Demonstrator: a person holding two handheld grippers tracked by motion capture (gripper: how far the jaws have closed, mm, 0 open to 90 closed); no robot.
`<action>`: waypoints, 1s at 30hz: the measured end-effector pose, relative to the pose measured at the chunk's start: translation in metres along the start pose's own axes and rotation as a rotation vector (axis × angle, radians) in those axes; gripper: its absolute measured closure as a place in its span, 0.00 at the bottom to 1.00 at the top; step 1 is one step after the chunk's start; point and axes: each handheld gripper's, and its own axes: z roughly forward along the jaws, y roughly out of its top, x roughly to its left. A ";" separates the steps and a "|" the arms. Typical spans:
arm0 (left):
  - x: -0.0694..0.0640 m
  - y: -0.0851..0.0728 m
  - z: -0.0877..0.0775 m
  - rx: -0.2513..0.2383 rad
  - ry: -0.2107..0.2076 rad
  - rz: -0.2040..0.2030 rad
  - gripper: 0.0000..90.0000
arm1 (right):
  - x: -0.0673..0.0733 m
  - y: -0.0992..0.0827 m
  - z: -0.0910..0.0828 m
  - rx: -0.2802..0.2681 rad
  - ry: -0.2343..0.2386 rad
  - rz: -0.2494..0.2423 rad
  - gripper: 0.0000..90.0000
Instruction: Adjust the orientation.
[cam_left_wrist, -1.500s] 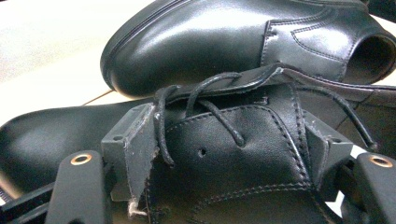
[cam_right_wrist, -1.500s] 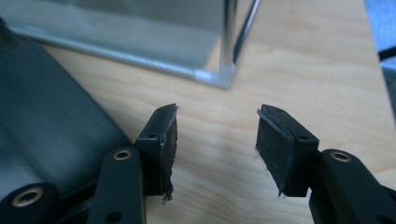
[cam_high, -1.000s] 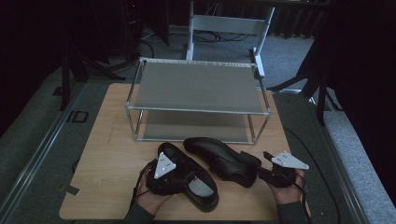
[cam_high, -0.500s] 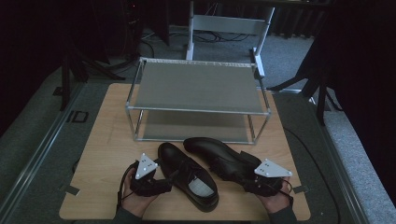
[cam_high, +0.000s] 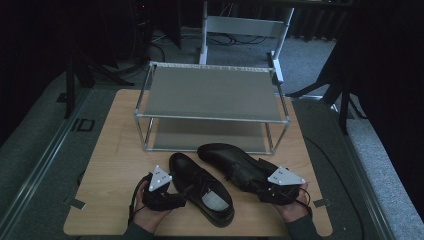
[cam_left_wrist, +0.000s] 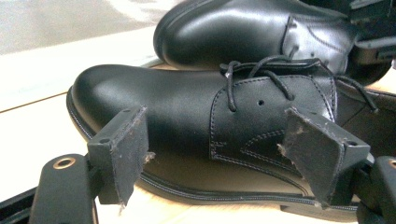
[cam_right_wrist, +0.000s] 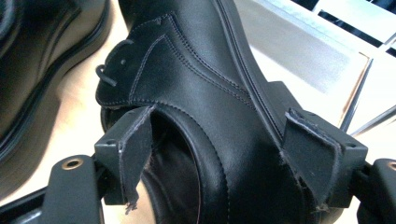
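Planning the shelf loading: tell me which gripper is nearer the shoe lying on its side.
Right. The right gripper has its open jaws around the heel of the tipped shoe; the left gripper sits beyond the upright shoe.

In the high view, the right gripper (cam_high: 267, 192) covers the heel of the right shoe (cam_high: 235, 161), and the wrists are cut off at the bottom edge. In the right gripper view, that shoe's toe runs out past the top edge. The rack's lower shelf (cam_high: 205, 135) lies partly hidden beneath the upper one.
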 end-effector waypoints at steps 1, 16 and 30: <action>0.000 0.000 0.001 0.001 -0.001 0.002 0.26 | -0.003 0.001 0.001 -0.001 -0.001 0.010 0.27; 0.001 -0.004 0.007 0.024 -0.016 -0.003 0.26 | -0.027 0.014 0.012 0.064 -0.180 0.044 0.74; -0.006 -0.010 0.011 0.041 -0.157 0.028 0.28 | -0.030 0.016 0.005 0.089 -0.081 0.149 0.89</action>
